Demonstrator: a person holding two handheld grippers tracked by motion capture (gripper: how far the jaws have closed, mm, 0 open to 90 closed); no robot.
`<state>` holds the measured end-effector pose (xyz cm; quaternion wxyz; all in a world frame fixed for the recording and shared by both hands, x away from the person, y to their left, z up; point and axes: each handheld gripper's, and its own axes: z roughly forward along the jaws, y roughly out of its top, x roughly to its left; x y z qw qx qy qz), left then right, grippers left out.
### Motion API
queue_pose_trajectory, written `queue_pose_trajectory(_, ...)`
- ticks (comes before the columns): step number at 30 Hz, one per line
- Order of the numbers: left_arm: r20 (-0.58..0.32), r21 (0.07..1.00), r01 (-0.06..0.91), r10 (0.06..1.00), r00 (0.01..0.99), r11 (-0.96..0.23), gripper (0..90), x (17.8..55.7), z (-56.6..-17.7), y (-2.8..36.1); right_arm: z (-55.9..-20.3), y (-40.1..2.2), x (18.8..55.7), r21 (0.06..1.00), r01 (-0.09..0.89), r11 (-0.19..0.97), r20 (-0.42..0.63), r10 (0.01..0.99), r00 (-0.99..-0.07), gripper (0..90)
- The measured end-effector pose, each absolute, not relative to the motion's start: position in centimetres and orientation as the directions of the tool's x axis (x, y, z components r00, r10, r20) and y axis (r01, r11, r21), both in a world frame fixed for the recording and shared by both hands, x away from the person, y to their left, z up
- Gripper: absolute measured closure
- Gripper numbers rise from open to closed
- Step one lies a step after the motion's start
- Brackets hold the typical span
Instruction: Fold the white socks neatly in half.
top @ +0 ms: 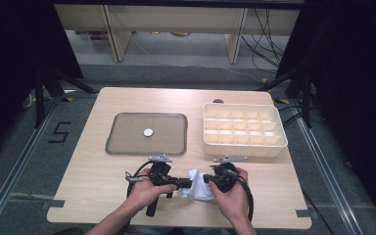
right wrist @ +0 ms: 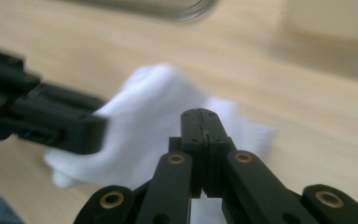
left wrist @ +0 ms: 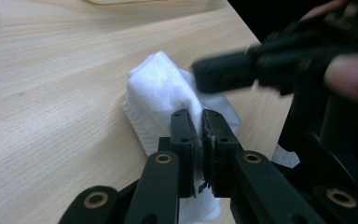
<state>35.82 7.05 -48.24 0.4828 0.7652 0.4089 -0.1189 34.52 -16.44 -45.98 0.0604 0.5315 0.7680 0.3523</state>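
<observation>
A crumpled white cloth (top: 196, 188) (left wrist: 156, 86) (right wrist: 142, 109) lies on the wooden table near its front edge, between the person's two hands. My left gripper (top: 188, 183) (left wrist: 200, 116) is shut on the cloth, and white fabric shows between its jaws. My right gripper (top: 207, 178) (right wrist: 200, 113) has its jaws pressed together over the cloth's other side, with no fabric visible between them. In the left gripper view the right gripper (left wrist: 199, 74) reaches the cloth's top from the right. In the right gripper view the left gripper (right wrist: 100, 133) comes in from the left.
A grey tray (top: 127, 149) with a small white disc (top: 148, 132) sits at mid-table on the left. A cream box (top: 245, 147) with several compartments stands to its right. A small dark round thing (top: 218, 101) lies behind the box. The table's front edge runs just below the hands.
</observation>
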Motion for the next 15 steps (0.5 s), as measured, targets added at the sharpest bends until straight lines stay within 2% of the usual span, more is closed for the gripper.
queue_pose_trajectory(1,-0.577,0.643,0.739,0.507,0.640,-0.202,83.2,35.8,-48.2,7.1,-45.4,-16.9,34.3,0.572,0.813,0.114,0.305,0.889,-0.340,90.0)
queue_pose_trajectory(2,-0.572,0.644,0.738,0.514,0.639,-0.201,83.2,35.8,-48.2,7.0,-45.5,-18.0,34.6,0.613,0.780,0.126,0.279,0.889,-0.363,90.0)
queue_pose_trajectory(3,-0.572,0.647,0.738,0.519,0.636,-0.191,83.1,35.7,-48.3,6.9,-45.7,-18.8,34.7,0.616,0.777,0.131,0.249,0.904,-0.349,90.0)
queue_pose_trajectory(5,-0.571,0.645,0.739,0.518,0.637,-0.197,83.1,35.7,-48.3,6.9,-46.5,-19.9,34.7,0.583,0.800,0.144,0.218,0.920,-0.325,89.4)
queue_pose_trajectory(8,-0.571,0.643,0.739,0.517,0.638,-0.202,83.1,35.7,-48.2,6.9,-47.8,-19.6,34.5,0.503,0.855,0.128,0.260,0.921,-0.291,89.2)
queue_pose_trajectory(15,-0.564,0.651,0.732,0.517,0.644,-0.202,83.1,35.6,-48.2,6.5,-48.7,-18.4,34.5,0.459,0.878,0.132,0.256,0.927,-0.273,89.2)
